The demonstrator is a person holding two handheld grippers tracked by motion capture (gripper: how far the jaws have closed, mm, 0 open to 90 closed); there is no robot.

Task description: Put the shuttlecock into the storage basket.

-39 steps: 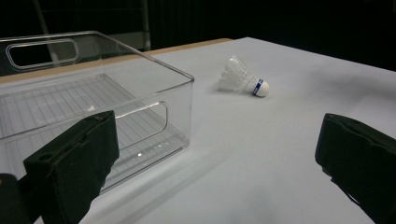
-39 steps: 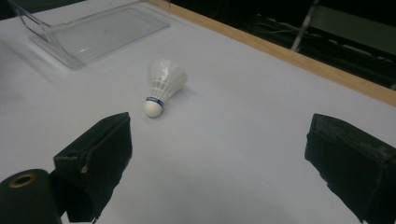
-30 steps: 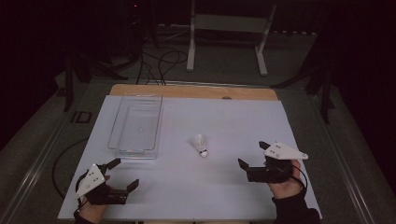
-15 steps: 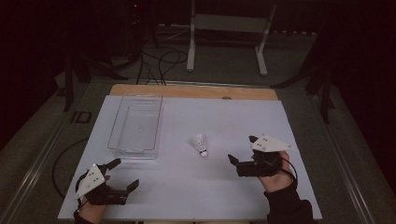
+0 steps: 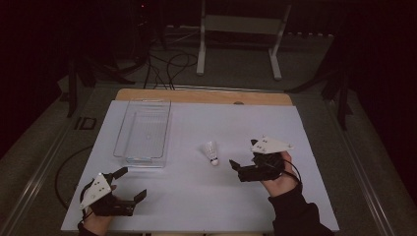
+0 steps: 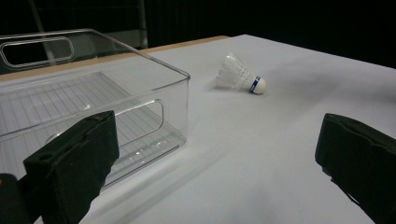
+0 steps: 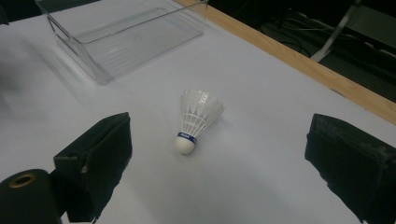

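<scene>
Your right gripper is advancing, jaws spread wide, toward the white feathered shuttlecock lying just ahead on the white table sheet; your left gripper is resting open.

The shuttlecock is white, with a feather skirt, a rounded cork head and a thin blue band just above the head. It lies on its side on the white table cover, the cork pointing toward about 5 o'clock in the high view. It rests free, touching nothing else, near the table's middle.

Glossy clear plastic bin (ribbed floor); matt white tabletop.
</scene>
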